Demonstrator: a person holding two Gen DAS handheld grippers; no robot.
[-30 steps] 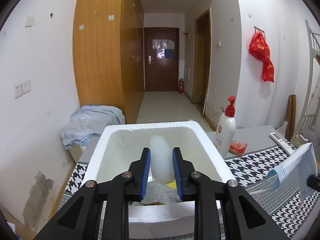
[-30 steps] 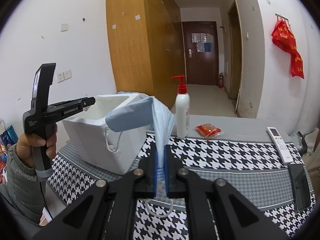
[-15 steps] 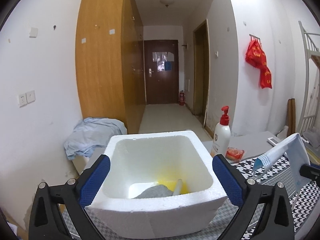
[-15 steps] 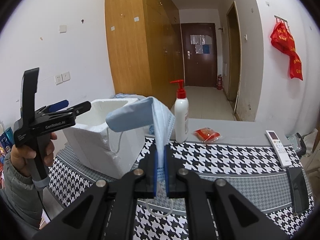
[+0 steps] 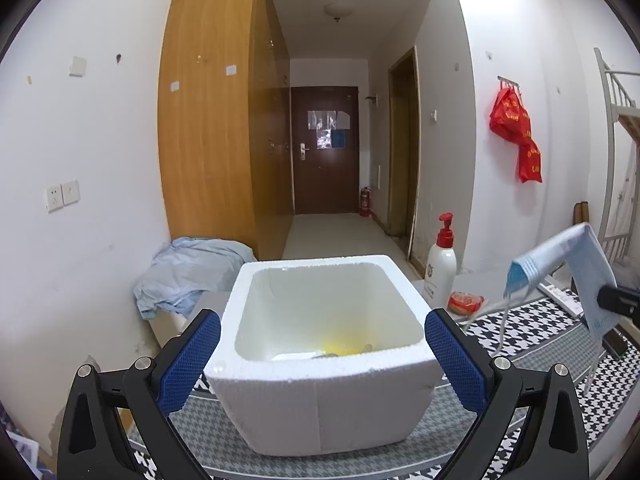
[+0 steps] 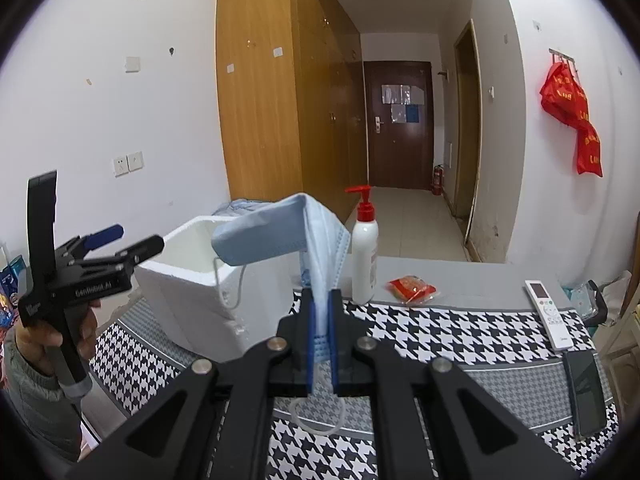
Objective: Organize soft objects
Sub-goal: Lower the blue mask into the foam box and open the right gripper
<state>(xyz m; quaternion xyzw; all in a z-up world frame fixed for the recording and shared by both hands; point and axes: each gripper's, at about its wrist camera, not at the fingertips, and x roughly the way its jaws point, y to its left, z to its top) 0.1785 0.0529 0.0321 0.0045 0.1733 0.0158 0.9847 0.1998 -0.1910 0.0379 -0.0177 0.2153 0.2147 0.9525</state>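
Houndstooth cloth [image 6: 460, 332] covers the desk [image 6: 440, 272]; wardrobe [image 6: 276, 92] at 11 o'clock. Pleated blue mask [image 6: 320, 248] droops from the clamped right tool [image 6: 320, 320]; left tool [image 5: 322, 356] gapes wide, empty.

We have released the white object into the box [image 5: 328, 396] and spread the left gripper [image 5: 322, 360] wide, drawing it back; our mask [image 6: 280, 236] moved closer.

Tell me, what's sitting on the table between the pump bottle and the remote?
A small red packet lies between the pump bottle and the white remote, nearer the bottle. The right wrist view shows it best.
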